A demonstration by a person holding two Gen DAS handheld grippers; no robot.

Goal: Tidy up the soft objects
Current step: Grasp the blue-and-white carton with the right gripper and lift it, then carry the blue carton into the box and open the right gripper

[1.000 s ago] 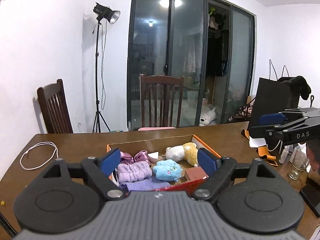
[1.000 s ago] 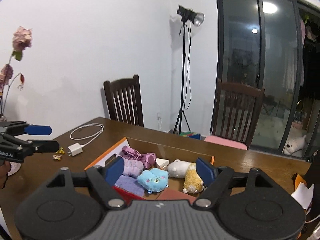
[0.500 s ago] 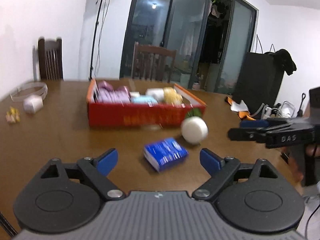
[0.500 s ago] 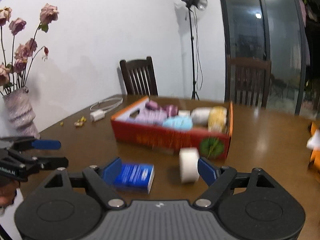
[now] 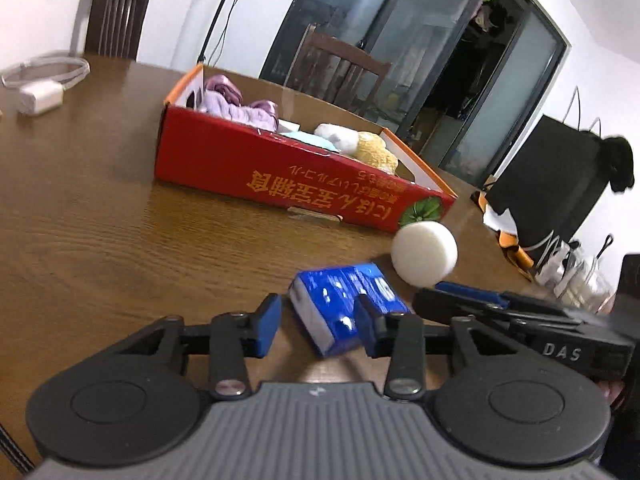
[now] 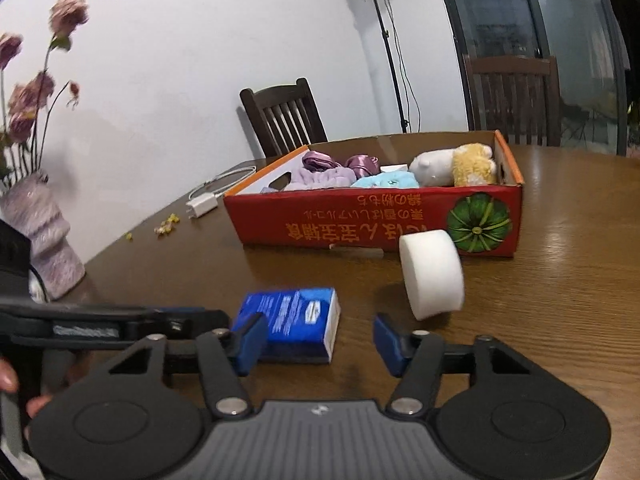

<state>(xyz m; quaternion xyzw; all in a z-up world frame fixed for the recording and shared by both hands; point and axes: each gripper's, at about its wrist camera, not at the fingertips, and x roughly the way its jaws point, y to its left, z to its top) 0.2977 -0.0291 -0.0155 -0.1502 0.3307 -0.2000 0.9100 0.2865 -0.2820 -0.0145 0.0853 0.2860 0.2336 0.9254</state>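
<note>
Claws first: the left claw (image 5: 316, 326) is partly open and straddles the near end of the blue pack (image 5: 344, 314), gripping nothing yet; the right claw (image 6: 316, 340) is wider open and empty, with the pack (image 6: 290, 324) by its left finger and the white roll (image 6: 432, 274) just past it. Both sit close over one pack, so they may collide or knock it aside. The roll stands on edge and could roll off at a nudge. Loose on the table (image 6: 560, 280): one pack, one roll. The red box (image 6: 376, 220) beyond holds about six soft things, partly hidden
</note>
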